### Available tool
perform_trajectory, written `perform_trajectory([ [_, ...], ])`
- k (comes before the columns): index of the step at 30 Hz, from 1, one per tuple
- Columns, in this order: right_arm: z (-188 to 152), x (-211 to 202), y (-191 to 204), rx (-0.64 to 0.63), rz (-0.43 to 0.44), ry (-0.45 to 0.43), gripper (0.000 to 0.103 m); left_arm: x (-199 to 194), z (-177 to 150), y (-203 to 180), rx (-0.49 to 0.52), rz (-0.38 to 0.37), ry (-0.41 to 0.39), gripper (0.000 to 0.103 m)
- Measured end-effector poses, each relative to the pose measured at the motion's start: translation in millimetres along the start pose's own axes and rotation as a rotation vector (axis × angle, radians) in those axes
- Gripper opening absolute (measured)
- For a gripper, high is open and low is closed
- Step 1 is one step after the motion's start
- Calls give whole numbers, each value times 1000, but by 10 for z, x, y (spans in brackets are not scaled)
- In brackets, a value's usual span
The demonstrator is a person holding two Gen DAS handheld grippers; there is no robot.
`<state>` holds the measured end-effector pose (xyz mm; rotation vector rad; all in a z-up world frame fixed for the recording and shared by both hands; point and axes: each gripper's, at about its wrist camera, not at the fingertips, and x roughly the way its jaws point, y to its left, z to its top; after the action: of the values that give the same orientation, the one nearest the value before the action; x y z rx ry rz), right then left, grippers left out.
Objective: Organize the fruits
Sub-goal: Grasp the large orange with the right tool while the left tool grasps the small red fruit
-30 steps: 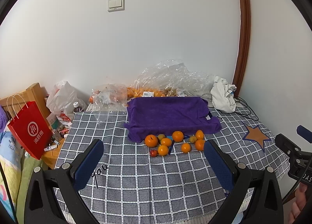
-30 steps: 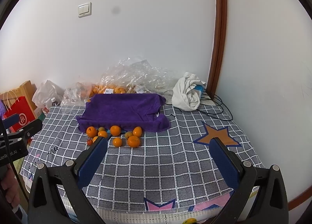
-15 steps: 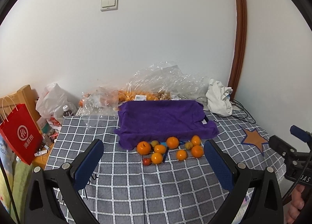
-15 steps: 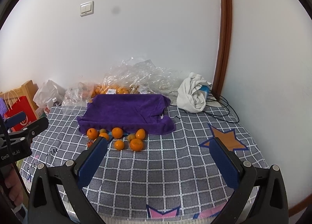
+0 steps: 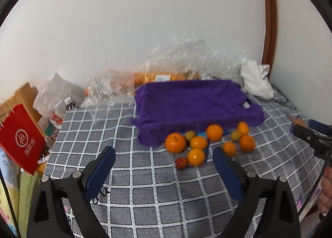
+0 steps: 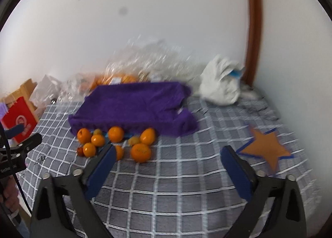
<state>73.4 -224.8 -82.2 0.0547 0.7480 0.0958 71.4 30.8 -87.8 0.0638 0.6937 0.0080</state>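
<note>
Several oranges (image 5: 175,142) lie in a loose cluster on the grey checked bedcover, with small yellowish fruits (image 5: 190,135) and one small red fruit (image 5: 181,163), just in front of a purple towel (image 5: 193,105). The same cluster shows in the right wrist view, with a large orange (image 6: 141,152) nearest. My left gripper (image 5: 164,157) is open and empty, above the cover just short of the fruits. My right gripper (image 6: 167,155) is open and empty, to the right of the cluster; its left finger (image 6: 103,167) hides part of one orange.
Clear plastic bags with more oranges (image 5: 157,76) lie behind the towel against the wall. A white cloth (image 5: 256,81) sits at the back right. A red paper bag (image 5: 21,140) and clutter stand off the bed's left edge. An orange star patch (image 6: 266,148) marks the cover.
Both grippers have moved forward and lower toward the fruit cluster, which now looks larger and nearer. Both stay open. The fruits have not moved.
</note>
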Motion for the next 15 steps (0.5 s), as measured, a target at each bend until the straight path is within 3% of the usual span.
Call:
perform_trajectory([
  [4, -87, 521, 112, -8, 60, 110, 77, 206, -79, 107, -20, -14, 41, 89],
  [11, -188, 995, 317, -59, 92, 140, 70, 521, -250, 254, -59, -51, 105, 85],
  [15, -224, 1172, 368, -69, 122, 186, 54, 669, -308, 235, -70, -76, 135, 82],
])
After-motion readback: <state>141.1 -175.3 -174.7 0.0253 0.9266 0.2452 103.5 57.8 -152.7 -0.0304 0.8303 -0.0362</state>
